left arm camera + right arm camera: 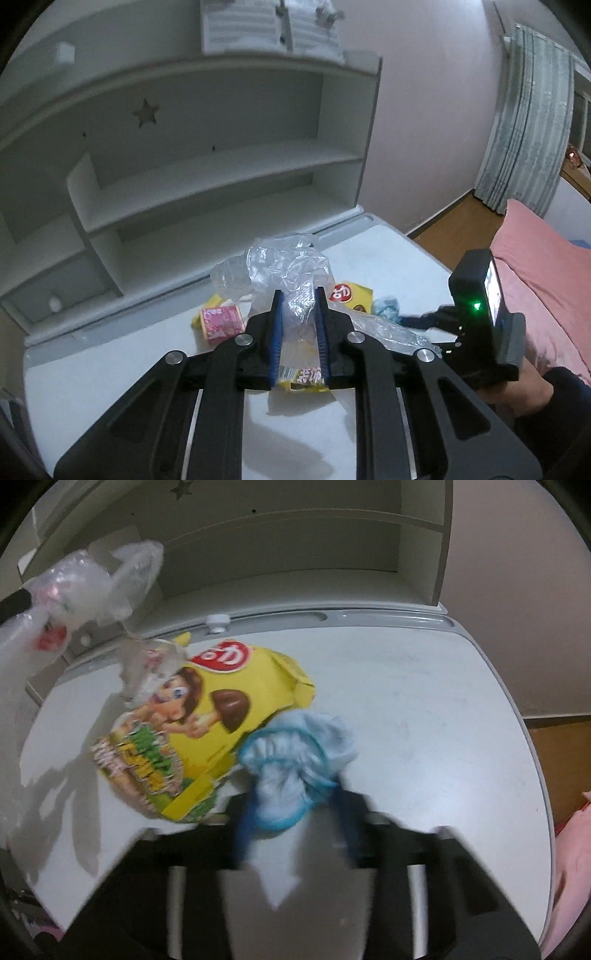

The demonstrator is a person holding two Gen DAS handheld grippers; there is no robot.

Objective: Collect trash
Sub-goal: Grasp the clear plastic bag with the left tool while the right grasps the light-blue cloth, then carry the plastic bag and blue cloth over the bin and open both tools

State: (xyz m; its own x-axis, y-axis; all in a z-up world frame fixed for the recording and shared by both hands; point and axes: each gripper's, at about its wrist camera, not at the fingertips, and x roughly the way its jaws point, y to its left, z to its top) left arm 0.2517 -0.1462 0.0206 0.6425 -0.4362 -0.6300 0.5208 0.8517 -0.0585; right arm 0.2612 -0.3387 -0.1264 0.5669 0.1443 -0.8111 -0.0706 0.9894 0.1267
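Your left gripper [300,299] pinches a crumpled clear plastic bag [286,269] between its blue pads, just above a yellow wrapper [303,380] whose lower edge is cut off by the fingers. Your right gripper [295,805], blurred, is closed on a crumpled light-blue wad [295,753]; its fingertips are hard to make out. Left of the wad lies a yellow snack box [207,716], partly veiled by clear plastic. A pink packet [221,321] sits at centre left on the white desk [424,701]. The shelf unit [207,155] fills the upper left.
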